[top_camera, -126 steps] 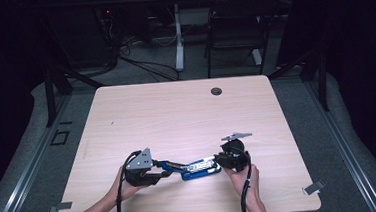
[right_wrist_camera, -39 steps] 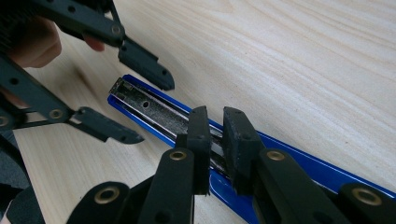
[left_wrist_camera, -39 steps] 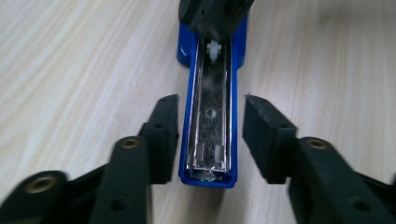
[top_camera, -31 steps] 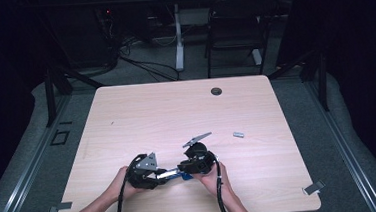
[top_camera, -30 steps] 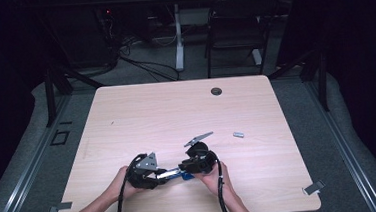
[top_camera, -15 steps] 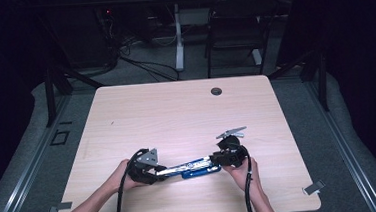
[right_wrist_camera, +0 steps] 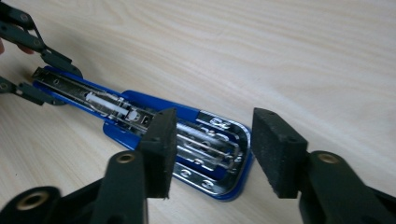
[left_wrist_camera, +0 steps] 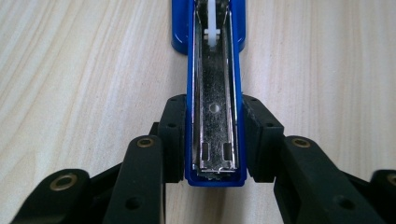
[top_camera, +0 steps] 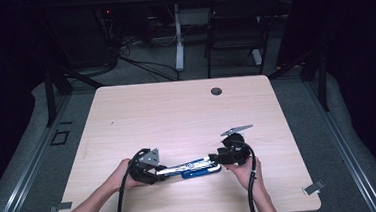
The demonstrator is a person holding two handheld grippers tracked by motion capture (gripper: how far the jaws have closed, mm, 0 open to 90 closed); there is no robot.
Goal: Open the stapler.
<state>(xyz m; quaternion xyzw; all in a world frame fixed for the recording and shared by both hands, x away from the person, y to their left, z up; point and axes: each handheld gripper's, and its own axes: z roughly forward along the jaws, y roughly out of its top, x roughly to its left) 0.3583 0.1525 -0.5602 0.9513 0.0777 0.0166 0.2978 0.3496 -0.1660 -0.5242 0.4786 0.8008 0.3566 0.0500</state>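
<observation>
The blue stapler (top_camera: 193, 167) lies opened out flat, low centre of the high view. The left gripper (left_wrist_camera: 212, 140) clamps its top arm; the right gripper (right_wrist_camera: 210, 149) (jaws just opened, apart) straddles the base untouching. Hold the left firm; reclose squarely.

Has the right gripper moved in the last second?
Yes. The right gripper has slid rightwards, away from the left gripper, nearer the table edge, opening its fingers; the stapler lies swung open between them.

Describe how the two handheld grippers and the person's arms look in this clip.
Both the left gripper and right gripper are black, with brass-coloured rivets and square foam-like pads. Each carries a grey three-cornered plate and trails a black cable. The forearms are bare.
</observation>
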